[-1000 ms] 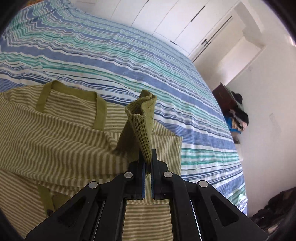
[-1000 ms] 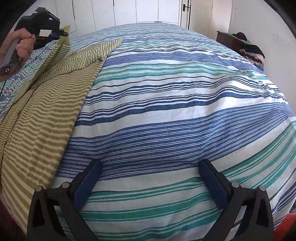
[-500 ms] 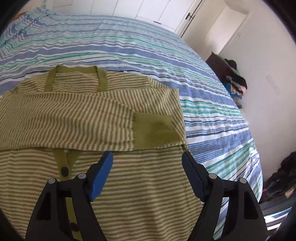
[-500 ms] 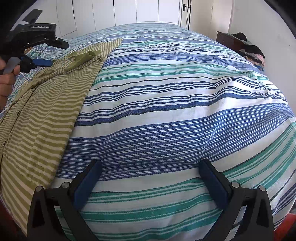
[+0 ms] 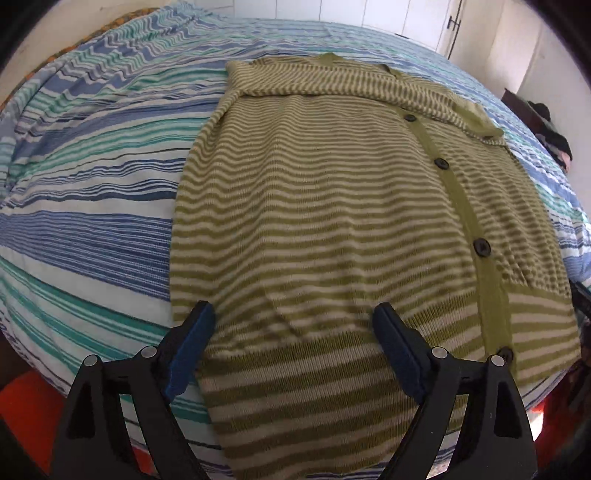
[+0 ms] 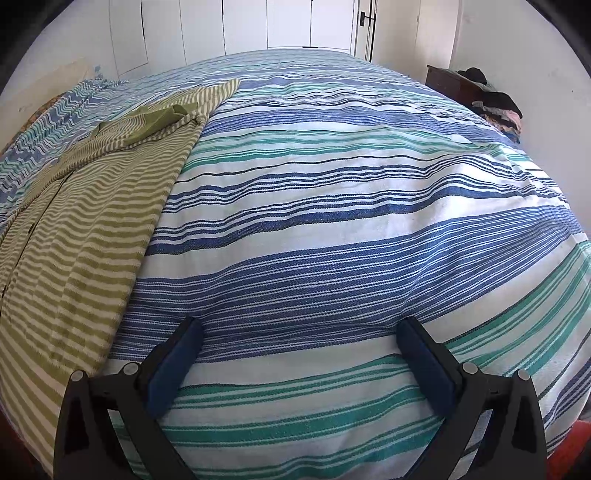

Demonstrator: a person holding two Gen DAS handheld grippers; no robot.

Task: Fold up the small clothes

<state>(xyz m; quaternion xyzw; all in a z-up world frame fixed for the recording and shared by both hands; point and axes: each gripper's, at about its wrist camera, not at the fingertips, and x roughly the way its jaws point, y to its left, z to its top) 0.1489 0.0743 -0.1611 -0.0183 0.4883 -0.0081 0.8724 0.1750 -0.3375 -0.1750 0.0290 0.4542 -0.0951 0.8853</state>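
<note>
A green-and-cream striped cardigan [image 5: 332, 221] lies flat, buttoned, on the striped bed cover [image 5: 92, 206]. One sleeve [image 5: 351, 86] is folded across the chest, and its plain green cuff [image 5: 476, 118] rests near the far right side. My left gripper [image 5: 291, 314] hovers over the hem near the bed's front edge. Its jaws are opening wide, with the hem's cloth below them and nothing pinched. In the right wrist view the cardigan [image 6: 85, 229] lies to the left. My right gripper [image 6: 299, 326] stands open over bare bed cover [image 6: 332, 221], holding nothing.
A dark cabinet [image 6: 454, 83] with a pile of clothes [image 6: 495, 103] stands by the right wall. White wardrobe doors [image 6: 295, 26] close off the far end. Something orange-red [image 5: 26, 398] shows below the bed's near edge.
The left gripper let go of the sleeve cuff, opened and drew back to the hem. The sleeve now lies across the chest. The right gripper stayed still.
</note>
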